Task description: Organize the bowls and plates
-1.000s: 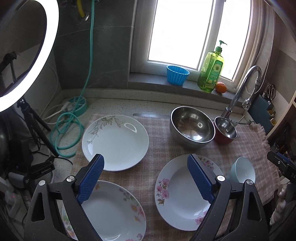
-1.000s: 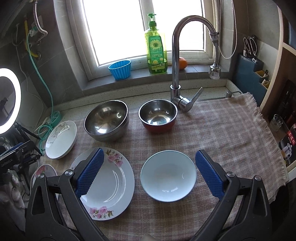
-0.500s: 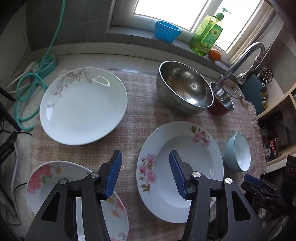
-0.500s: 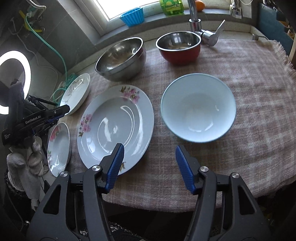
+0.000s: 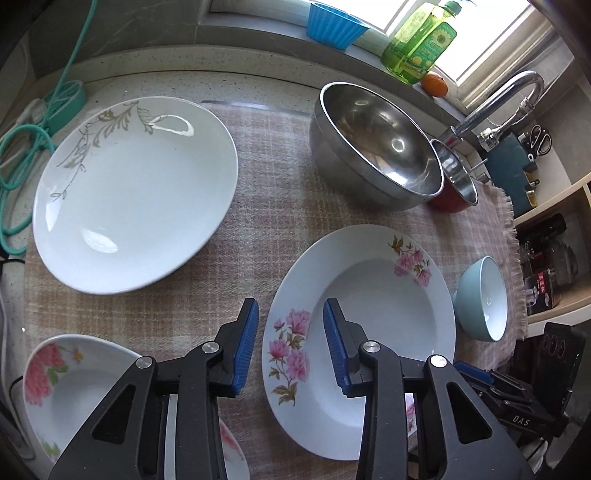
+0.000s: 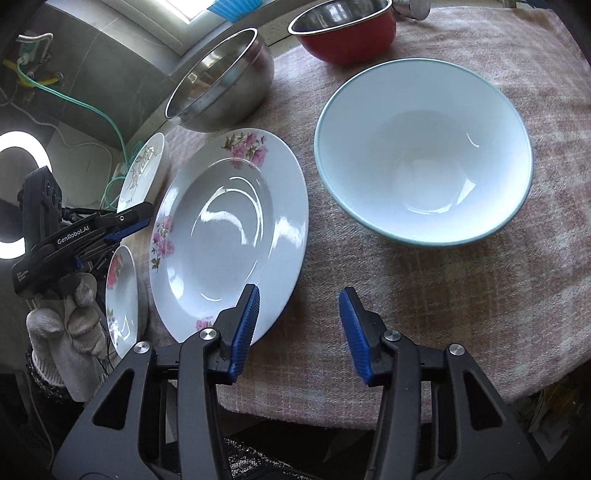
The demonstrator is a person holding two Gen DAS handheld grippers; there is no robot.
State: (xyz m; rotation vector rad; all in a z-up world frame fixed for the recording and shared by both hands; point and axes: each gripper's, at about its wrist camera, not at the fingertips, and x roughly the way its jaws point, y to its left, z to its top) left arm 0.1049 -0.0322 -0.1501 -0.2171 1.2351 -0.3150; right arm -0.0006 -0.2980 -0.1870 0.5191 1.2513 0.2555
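Worktop [image 5: 155, 79], speckled stone, spread with a pink checked cloth [image 5: 280, 221].

Plates, three: a pink-flowered deep plate [image 5: 369, 295] at mid cloth; a white plate with a grey leaf spray [image 5: 136, 195] behind it to the left; a smaller rose-patterned plate [image 5: 70, 384] at the near left edge.

Bowls, three: a large steel bowl [image 5: 373, 147] at the back; a red bowl with steel lining [image 6: 345, 31] just beside it; a pale blue bowl [image 6: 424, 147] right of the flowered plate.

Left hand-held gripper [image 5: 290, 343]: jaws have just been closing, part open, straddling the flowered plate's left rim; contact apparently not made.

Right hand-held gripper [image 6: 299, 328]: jaws have just been closing, part open, empty, over the cloth by the flowered plate's near rim.

Gloved hand [image 6: 66, 332] carries the left gripper.
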